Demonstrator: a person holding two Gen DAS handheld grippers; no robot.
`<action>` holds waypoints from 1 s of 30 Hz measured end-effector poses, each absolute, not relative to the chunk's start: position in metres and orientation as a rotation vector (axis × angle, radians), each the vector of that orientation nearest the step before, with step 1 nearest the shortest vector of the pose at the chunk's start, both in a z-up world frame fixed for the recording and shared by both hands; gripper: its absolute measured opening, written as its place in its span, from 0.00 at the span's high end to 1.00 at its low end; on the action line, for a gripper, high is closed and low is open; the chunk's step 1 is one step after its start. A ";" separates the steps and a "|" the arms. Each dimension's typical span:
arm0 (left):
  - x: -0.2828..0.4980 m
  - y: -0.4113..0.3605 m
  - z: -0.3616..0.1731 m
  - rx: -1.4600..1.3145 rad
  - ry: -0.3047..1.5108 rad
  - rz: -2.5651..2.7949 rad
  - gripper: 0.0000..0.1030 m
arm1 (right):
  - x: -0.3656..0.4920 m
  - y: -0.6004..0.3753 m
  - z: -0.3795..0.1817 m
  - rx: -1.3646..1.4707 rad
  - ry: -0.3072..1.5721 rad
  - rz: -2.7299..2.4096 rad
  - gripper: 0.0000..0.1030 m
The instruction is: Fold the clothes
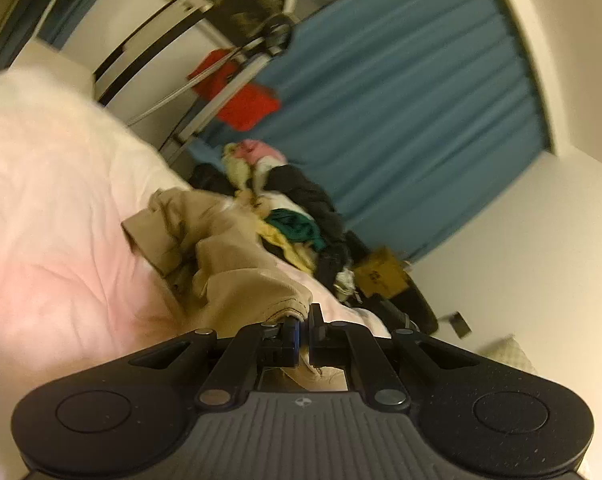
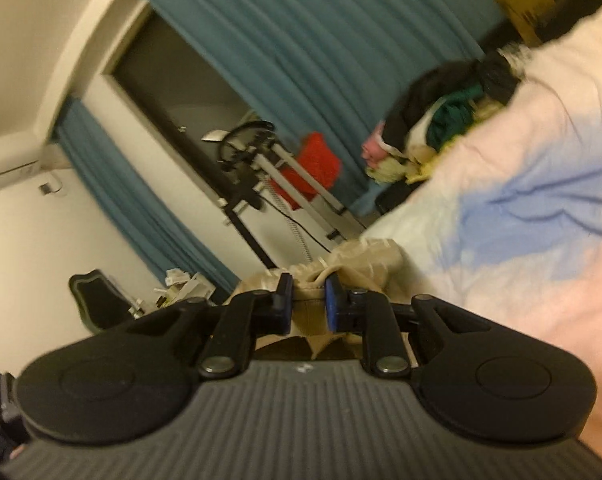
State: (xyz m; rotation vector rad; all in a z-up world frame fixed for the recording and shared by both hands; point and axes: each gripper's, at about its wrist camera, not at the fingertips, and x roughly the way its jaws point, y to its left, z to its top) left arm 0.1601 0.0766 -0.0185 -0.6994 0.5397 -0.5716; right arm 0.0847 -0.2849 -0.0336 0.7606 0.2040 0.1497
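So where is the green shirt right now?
The green shirt sits in the clothes pile on the bed, past the tan garment, before the blue curtain.

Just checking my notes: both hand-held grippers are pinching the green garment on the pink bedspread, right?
Not quite. It is the tan garment that both hold: the left hand-held gripper clamps its edge in the left wrist view, the right hand-held gripper its bunched cloth in the right wrist view. The green garment lies in the pile behind, on the pink bedspread.
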 end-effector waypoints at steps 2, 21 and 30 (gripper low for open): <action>0.132 0.085 -0.005 -0.673 0.534 -0.593 0.96 | 0.061 -0.277 -0.017 0.740 0.200 0.170 0.81; 0.156 0.043 -0.049 -0.271 0.683 -0.395 0.56 | 0.047 -0.286 -0.053 0.780 0.541 -0.042 0.14; 0.100 0.047 -0.018 0.105 0.601 -0.315 0.19 | 0.032 -0.250 -0.024 0.475 0.431 0.033 0.14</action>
